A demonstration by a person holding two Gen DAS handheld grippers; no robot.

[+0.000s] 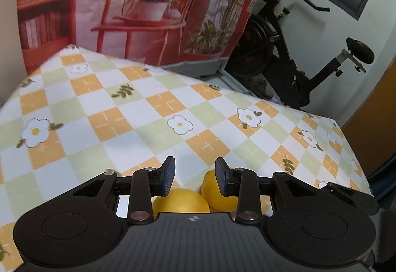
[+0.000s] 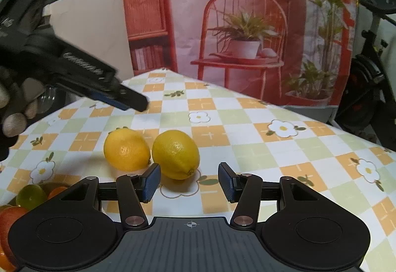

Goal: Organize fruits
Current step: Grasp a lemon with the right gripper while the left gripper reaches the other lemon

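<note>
Two yellow lemons lie side by side on the checked tablecloth [image 2: 247, 128]. In the right wrist view the left lemon [image 2: 126, 149] and the right lemon [image 2: 175, 154] sit just ahead of my right gripper [image 2: 189, 182], which is open and holds nothing. My left gripper [image 2: 131, 101] hovers above and left of them, held by a gloved hand [image 2: 14, 108]. In the left wrist view the left gripper [image 1: 195, 176] shows a narrow empty gap between its pads. Below its fingers lie one lemon [image 1: 180, 200] and the other lemon [image 1: 217, 190], neither gripped.
A green fruit [image 2: 31, 195] and orange fruits [image 2: 10, 220] lie at the near left corner. A printed backdrop [image 2: 247, 24] hangs behind the table. An exercise bike [image 1: 284, 61] stands beyond the table's far right edge [image 1: 346, 138].
</note>
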